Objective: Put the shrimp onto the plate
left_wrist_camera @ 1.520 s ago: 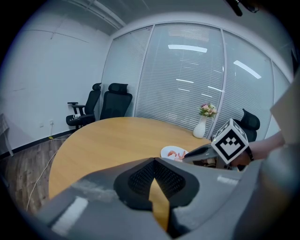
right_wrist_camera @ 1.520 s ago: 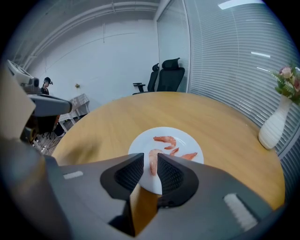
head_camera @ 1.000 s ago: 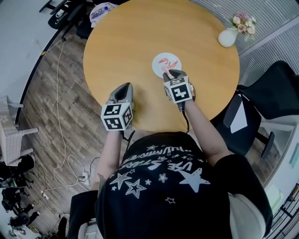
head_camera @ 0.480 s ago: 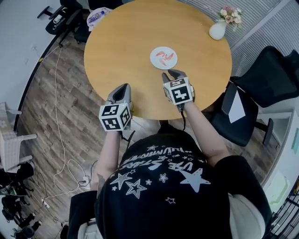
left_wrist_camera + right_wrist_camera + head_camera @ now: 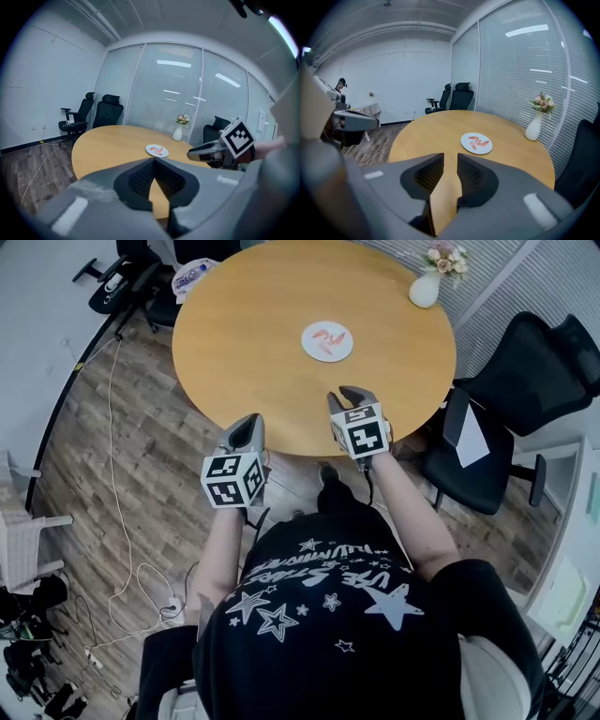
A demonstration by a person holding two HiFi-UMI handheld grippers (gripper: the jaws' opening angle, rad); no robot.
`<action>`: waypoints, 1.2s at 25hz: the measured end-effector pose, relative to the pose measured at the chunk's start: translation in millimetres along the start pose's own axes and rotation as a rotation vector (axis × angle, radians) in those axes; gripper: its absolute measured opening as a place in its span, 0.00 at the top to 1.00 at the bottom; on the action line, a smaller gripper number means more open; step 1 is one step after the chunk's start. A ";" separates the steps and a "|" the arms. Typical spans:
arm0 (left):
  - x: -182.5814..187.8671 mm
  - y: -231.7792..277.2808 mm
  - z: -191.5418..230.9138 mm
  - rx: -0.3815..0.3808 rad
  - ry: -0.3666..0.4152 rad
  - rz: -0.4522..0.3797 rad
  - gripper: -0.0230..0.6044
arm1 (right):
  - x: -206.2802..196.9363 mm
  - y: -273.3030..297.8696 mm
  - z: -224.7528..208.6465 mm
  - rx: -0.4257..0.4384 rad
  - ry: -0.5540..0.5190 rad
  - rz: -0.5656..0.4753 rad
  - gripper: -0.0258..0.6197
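Observation:
A white plate point(image 5: 327, 340) lies on the round wooden table point(image 5: 253, 343), and several pink shrimp point(image 5: 329, 335) rest on it. The plate point(image 5: 157, 150) shows small in the left gripper view, and the plate point(image 5: 476, 143) with shrimp point(image 5: 477, 141) in the right gripper view. Over the table's near edge, my left gripper point(image 5: 249, 418) is shut and empty. A little further in, my right gripper point(image 5: 349, 392) is narrowly open with nothing between its fingers. Both are well short of the plate.
A white vase with flowers point(image 5: 425, 287) stands at the table's far right edge. A black chair point(image 5: 525, 362) sits to the right, other office chairs point(image 5: 122, 277) at the far left. A cable point(image 5: 117, 474) trails over the wooden floor.
Both grippers and the person have drawn back from the table. The right gripper, at the plate's near rim a second ago, is now by the table's near edge. The shrimp stay on the plate.

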State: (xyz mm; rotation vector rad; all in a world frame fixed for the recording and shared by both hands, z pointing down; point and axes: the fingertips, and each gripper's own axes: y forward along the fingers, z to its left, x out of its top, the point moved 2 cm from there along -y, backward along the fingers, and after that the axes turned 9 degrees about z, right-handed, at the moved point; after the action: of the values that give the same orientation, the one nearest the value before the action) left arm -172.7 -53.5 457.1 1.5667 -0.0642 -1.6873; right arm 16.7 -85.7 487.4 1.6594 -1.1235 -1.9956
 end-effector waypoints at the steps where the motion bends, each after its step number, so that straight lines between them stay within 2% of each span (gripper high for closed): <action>1: -4.3 -4.2 0.1 -0.004 0.001 0.002 0.96 | -4.0 -3.9 4.5 -0.004 0.006 -0.003 0.82; 8: -36.3 -30.6 -5.8 -0.050 -0.011 0.030 0.96 | -39.0 -34.3 31.5 -0.037 0.046 -0.012 0.82; 14: -39.6 -38.4 -17.3 -0.042 0.002 0.019 0.96 | -41.3 -51.3 23.3 -0.053 0.058 -0.057 0.84; 20: -40.2 -40.5 -35.2 -0.025 -0.002 0.008 0.96 | -44.4 -67.4 19.4 -0.029 0.072 -0.086 0.86; 26: -45.4 -43.4 -68.9 -0.014 0.005 0.018 0.96 | -65.7 -87.0 10.0 0.006 0.102 -0.105 0.96; 30: -56.2 -49.7 -86.9 -0.002 0.008 0.027 0.96 | -83.1 -99.3 8.8 0.028 0.096 -0.104 0.96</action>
State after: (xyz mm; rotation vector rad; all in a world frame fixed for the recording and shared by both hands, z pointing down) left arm -129.9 53.1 456.1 1.5648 -0.0795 -1.6594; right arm 55.3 37.3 472.3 1.8419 -1.0560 -1.9464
